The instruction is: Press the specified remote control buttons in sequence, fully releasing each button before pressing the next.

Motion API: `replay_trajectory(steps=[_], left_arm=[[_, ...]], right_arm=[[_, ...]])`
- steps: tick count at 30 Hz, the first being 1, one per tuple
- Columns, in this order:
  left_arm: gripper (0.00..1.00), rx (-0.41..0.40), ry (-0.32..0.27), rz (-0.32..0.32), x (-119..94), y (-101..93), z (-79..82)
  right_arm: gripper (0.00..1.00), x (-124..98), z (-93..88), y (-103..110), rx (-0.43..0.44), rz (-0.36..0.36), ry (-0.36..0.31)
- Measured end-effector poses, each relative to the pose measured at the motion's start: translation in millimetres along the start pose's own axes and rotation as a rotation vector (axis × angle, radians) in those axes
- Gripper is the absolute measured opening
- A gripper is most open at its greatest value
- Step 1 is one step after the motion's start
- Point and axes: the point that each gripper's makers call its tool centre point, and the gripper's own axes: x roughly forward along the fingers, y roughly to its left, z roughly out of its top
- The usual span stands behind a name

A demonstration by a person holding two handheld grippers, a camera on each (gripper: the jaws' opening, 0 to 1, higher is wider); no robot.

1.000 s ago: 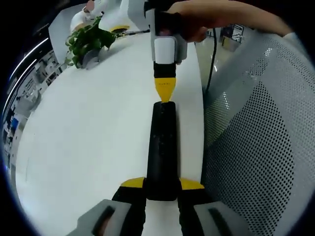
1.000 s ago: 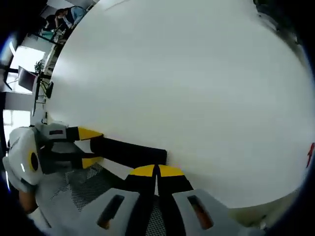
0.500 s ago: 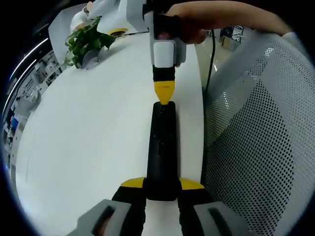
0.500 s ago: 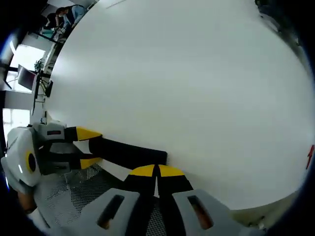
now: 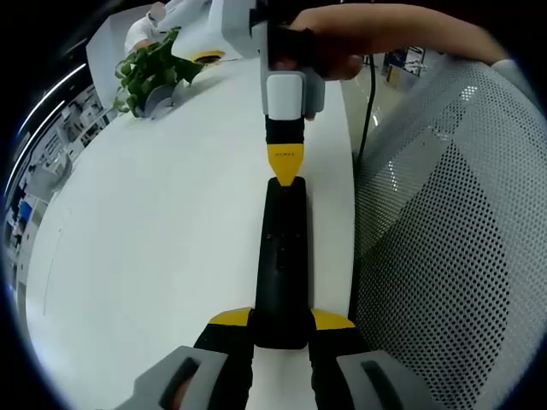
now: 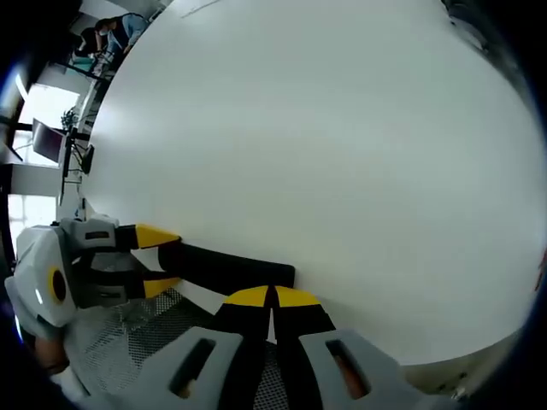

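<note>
A long black remote control (image 5: pixel 282 256) lies along the white table (image 5: pixel 154 239), close to its right edge. My left gripper (image 5: pixel 282 319) is shut on the remote's near end, one yellow fingertip on each side. My right gripper (image 5: pixel 285 166), held by a hand, comes in from the far side with its jaws shut; its yellow tip rests on the remote's far end. In the right gripper view my right gripper (image 6: pixel 272 296) stands shut over the remote control (image 6: pixel 231 266). The left gripper (image 6: pixel 167 259) holds the remote's other end at the left.
A potted green plant (image 5: pixel 149 73) stands at the table's far left. A white mesh chair (image 5: pixel 444 239) sits right beside the table edge, with a black cable (image 5: pixel 369 102) hanging near it. People sit far off (image 6: pixel 111 30). The broad white tabletop (image 6: pixel 325 154) stretches ahead.
Hardly anything has changed: the right gripper's tip stays on the remote's far end and the left gripper keeps its hold. Both views have shifted slightly.
</note>
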Motion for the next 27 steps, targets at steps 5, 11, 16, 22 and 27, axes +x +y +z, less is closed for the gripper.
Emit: replay_trajectory(steps=[5, 11, 16, 22, 27], left_arm=[[0.24, -0.003, -0.001, 0.0, -0.1, 0.0, 0.0], [0.24, 0.0, -0.001, 0.001, -0.1, -0.2, -0.1], [0.24, 0.001, -0.001, 0.0, -0.2, -0.1, 0.0], [0.24, 0.002, 0.0, -0.001, -0.1, 0.2, 0.0], [0.24, 0.001, 0.0, -0.001, -0.1, 0.2, 0.1]], right_arm=[[0.0, -0.2, 0.0, 0.8, 0.017, 0.025, -0.004], [0.0, -0.8, -0.9, 0.1, 0.008, 0.01, 0.003], [0.0, -1.5, -1.0, -1.3, 0.008, 0.002, 0.005], [0.0, -1.7, 0.7, -0.7, -0.017, -0.021, 0.002], [0.0, -1.4, 0.4, -1.5, -0.014, -0.02, 0.001]])
